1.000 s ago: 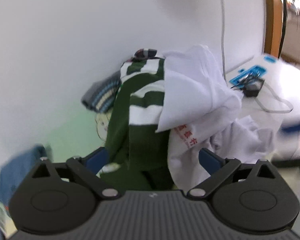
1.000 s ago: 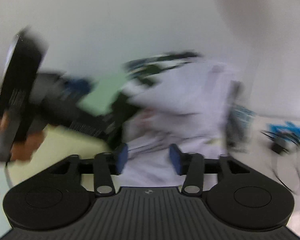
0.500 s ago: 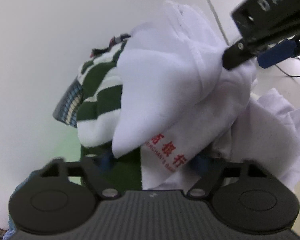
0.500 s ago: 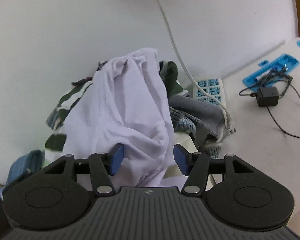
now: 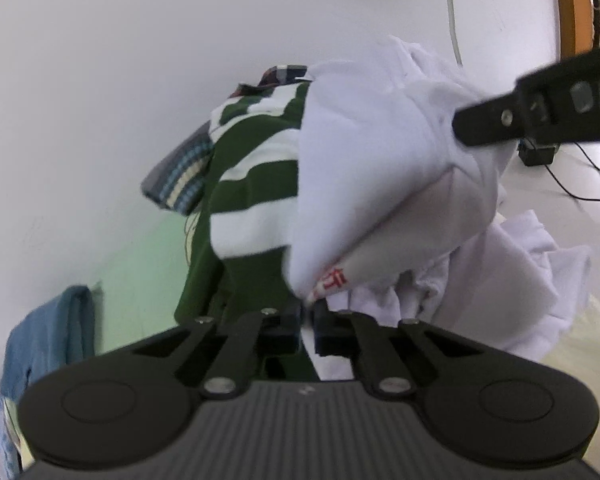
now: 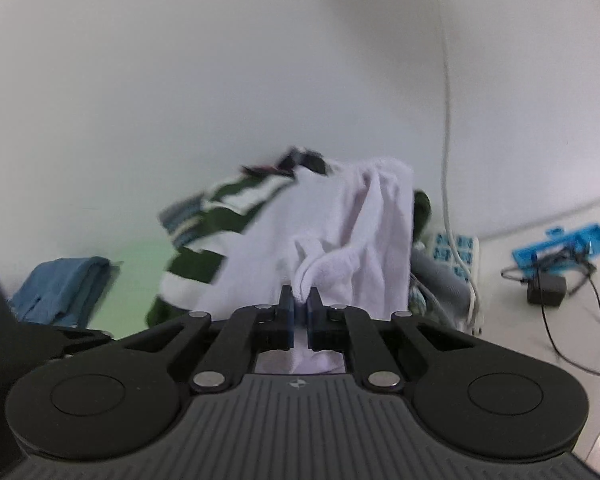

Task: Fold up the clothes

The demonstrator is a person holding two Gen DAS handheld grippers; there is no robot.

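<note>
Where the heap of clothes leans against the white wall (image 5: 140, 80), both grippers hold the same white garment (image 5: 372, 168). Left gripper (image 5: 308, 314): jaws nearly closed, pinching a lower edge of the white garment beside its red lettering (image 5: 334, 280). Right gripper (image 6: 299, 306): jaws drawn together on a bunched fold of that garment; in the left wrist view its black body enters from the right and meets the cloth higher up. White garment: draped over a green-and-white striped garment (image 5: 252, 200), stretched between the two grips. Behind: a grey-blue striped piece (image 5: 180, 178) and a plaid scrap (image 5: 278, 74) at the top. Blue folded cloth (image 6: 60, 284): apart, left of the heap. Bench (image 6: 540, 340), right: power strip (image 6: 456, 252), black adapter (image 6: 546, 290), blue tray (image 6: 564, 244).
</note>
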